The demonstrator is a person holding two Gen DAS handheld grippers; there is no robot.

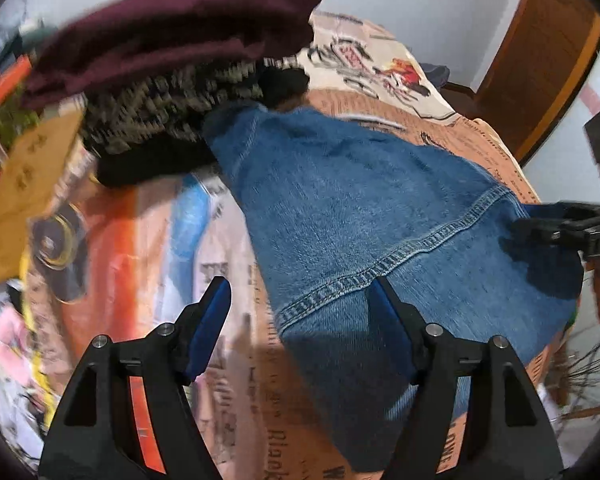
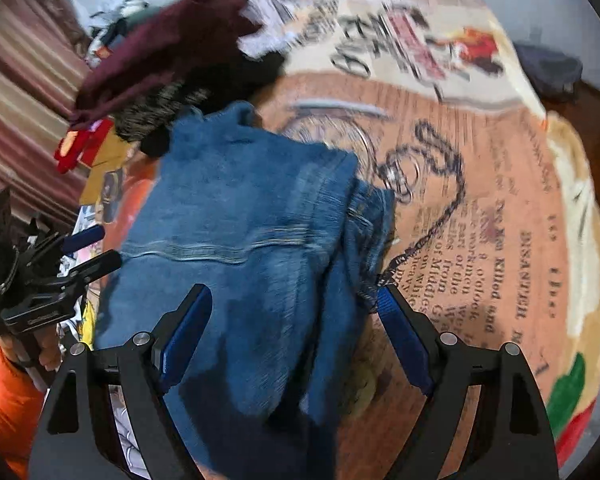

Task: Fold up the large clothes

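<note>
The blue denim garment [image 1: 380, 216] lies spread on the newspaper-print bedspread [image 2: 480, 200], its far end touching a pile of folded clothes [image 1: 172, 60]. Left gripper [image 1: 300, 300] and right gripper [image 2: 296, 312] hover above it, jaws spread, holding nothing.

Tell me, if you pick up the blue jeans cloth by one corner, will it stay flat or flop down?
Probably flop. The denim garment already lies in soft folds and wrinkles on the printed blanket, so it bends easily. Its thick seams suggest heavy fabric, so it would likely hang straight and drag. It looks rough, so probably not slippery.
</note>
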